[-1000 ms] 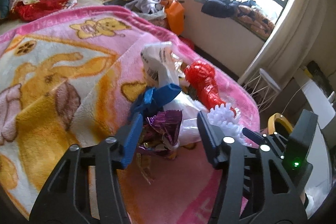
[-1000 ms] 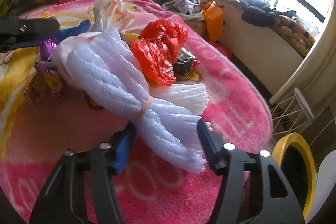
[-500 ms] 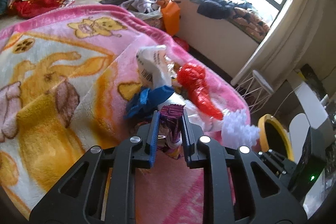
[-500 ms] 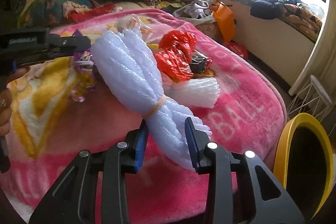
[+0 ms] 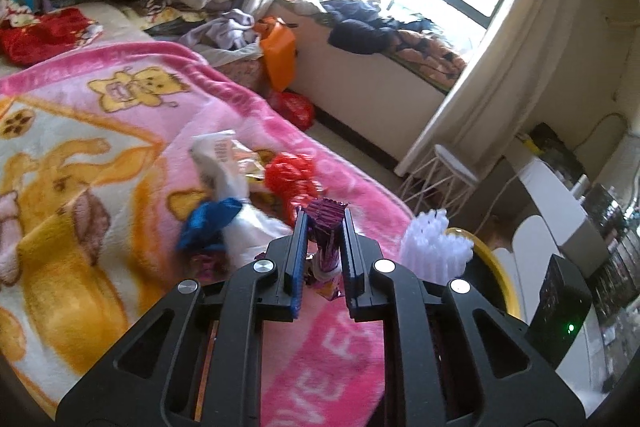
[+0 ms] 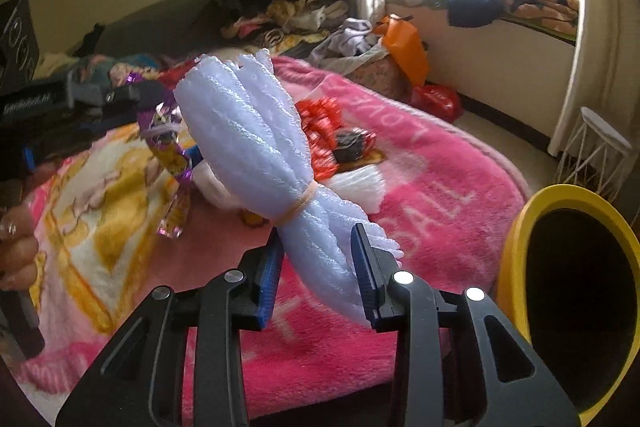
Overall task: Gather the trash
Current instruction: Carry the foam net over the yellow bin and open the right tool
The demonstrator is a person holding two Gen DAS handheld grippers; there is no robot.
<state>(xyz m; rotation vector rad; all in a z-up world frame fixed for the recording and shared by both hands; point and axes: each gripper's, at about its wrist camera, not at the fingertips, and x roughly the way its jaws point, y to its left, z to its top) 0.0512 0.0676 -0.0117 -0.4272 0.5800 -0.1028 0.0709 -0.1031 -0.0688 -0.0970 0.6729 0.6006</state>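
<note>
Two handheld tongs worked over a bed covered by a pink cartoon blanket (image 5: 132, 95). The left tongs (image 5: 323, 227) were closing to a narrow gap, their pads pressed on a crinkled purple foil wrapper (image 5: 326, 223) that stood upright between them, its long axis running up and away from the camera. In the right wrist view the same wrapper hung clear of the blanket, a loose tail dangling below the grip.

The right tongs (image 6: 316, 251) were partly closed on a bundle of white foam netting (image 6: 256, 147). An elastic band cinched the bundle near its lower end, just above the pads. Its long axis slanted from the tongs up and to the left, with the wide frilly end pointing away and the short fanned tail toward the camera.

More trash lay in a heap on the blanket behind: red crumpled plastic (image 5: 290, 173), a blue scrap (image 5: 210, 221) and a white bag (image 5: 222, 163).

Both pickups looked complete, so the step in hand seemed to be carrying the pieces away. A yellow-rimmed bin (image 6: 560, 267) stood beside the bed to the right, close to the right tongs. The next move probably called for swinging each piece over its dark opening before letting go.
</note>
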